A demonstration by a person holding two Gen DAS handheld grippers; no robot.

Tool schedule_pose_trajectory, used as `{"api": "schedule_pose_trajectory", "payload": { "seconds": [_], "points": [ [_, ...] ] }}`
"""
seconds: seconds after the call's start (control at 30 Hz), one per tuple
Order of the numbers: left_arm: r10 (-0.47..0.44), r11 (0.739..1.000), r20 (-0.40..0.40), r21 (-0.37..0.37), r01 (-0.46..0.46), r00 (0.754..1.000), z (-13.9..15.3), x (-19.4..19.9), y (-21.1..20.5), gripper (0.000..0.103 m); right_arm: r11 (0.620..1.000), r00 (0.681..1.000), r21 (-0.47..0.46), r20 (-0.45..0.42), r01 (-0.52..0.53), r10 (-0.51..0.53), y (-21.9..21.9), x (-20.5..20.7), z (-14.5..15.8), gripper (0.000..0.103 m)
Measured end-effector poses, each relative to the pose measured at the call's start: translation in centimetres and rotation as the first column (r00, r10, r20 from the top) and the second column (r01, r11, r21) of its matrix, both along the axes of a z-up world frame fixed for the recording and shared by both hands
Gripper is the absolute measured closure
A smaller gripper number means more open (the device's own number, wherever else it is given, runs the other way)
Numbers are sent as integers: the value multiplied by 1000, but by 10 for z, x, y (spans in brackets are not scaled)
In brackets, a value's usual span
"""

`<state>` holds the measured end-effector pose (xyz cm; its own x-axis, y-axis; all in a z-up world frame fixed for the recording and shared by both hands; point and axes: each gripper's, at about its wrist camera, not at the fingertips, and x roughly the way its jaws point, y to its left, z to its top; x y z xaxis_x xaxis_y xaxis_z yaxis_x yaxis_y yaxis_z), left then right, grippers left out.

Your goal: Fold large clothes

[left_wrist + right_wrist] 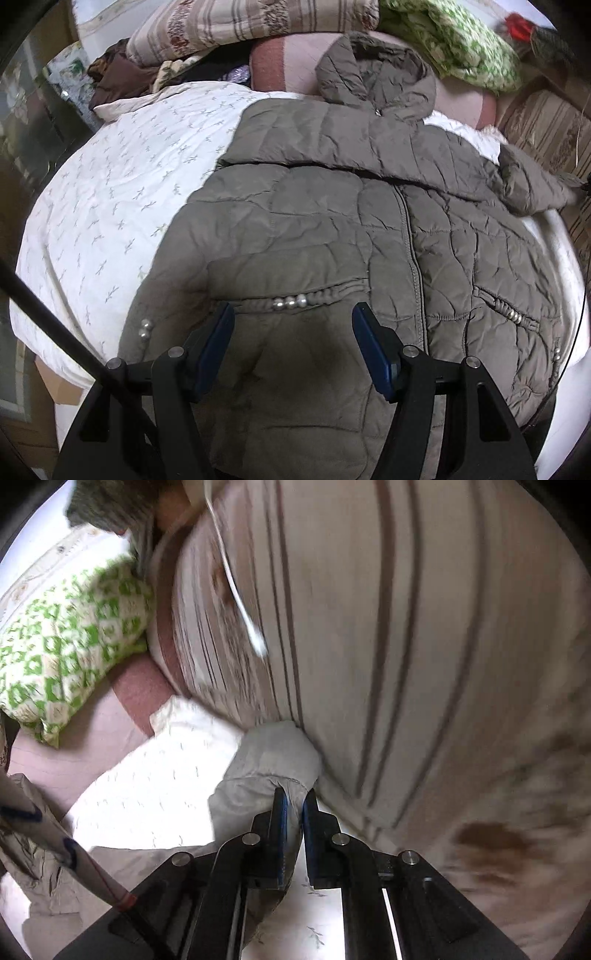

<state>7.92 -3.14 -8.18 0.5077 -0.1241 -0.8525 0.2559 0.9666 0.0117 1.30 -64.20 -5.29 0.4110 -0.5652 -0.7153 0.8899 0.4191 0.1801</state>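
A taupe quilted hooded jacket (pixel 369 221) lies front up on the white sheeted bed (pixel 122 184), its hood (pixel 373 77) at the far end. One sleeve is folded across its chest. My left gripper (pixel 293 312) hovers open over the jacket's near hem, just below a beaded pocket (pixel 295 301), with nothing between the pads. The other sleeve (pixel 532 184) stretches out to the right. In the right wrist view this sleeve's cuff (pixel 269 753) looks pale, and my right gripper (pixel 294 795) is shut on its fabric, lifted off the sheet.
A striped quilt (pixel 406 627) bulges close beside the right gripper, with a white cord (pixel 236 587) hanging over it. A green patterned pillow (pixel 461 44) and a pink blanket (pixel 295 62) lie beyond the hood. More bedding is piled at the far left (pixel 240 22).
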Motion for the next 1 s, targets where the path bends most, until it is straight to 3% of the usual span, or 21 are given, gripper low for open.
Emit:
{"api": "schedule_pose_trajectory", "payload": {
  "seconds": [0.1, 0.27, 0.37, 0.47, 0.63, 0.8, 0.83, 0.9, 0.93, 1.0],
  "points": [
    [14, 999, 21, -36, -13, 1000, 8, -5, 16, 38, 993, 999, -112, 14, -38, 39, 35, 2, 52, 95],
    [47, 996, 57, -85, -42, 997, 19, -14, 44, 38, 937, 968, -260, 25, -234, 249, 128, 36, 133, 95],
    [74, 993, 76, -96, -66, 994, 24, -21, 61, 38, 880, 920, -302, 20, -367, 391, 192, 66, 161, 95],
    [92, 992, 90, -98, -83, 992, 28, -27, 77, 38, 798, 848, -329, -10, -504, 531, 263, 100, 167, 95],
    [146, 985, 104, -106, -135, 984, 29, -32, 108, 38, 670, 708, -280, -56, -688, 704, 363, 152, 132, 95],
    [210, 974, 91, -107, -200, 974, 23, -31, 134, 38, 557, 562, -77, -95, -827, 822, 444, 201, 31, 93],
    [219, 972, 87, -108, -209, 972, 22, -30, 138, 38, 544, 545, -44, -97, -838, 833, 453, 208, 15, 93],
    [231, 970, 85, -103, -222, 969, 21, -29, 143, 38, 502, 495, 64, -95, -863, 864, 470, 221, -29, 86],
    [235, 969, 88, -100, -227, 968, 22, -27, 145, 38, 482, 475, 109, -85, -869, 876, 476, 219, -44, 77],
    [237, 969, 98, -96, -228, 966, 23, -24, 146, 38, 468, 463, 157, -70, -870, 884, 480, 218, -66, 62]
  ]
}}
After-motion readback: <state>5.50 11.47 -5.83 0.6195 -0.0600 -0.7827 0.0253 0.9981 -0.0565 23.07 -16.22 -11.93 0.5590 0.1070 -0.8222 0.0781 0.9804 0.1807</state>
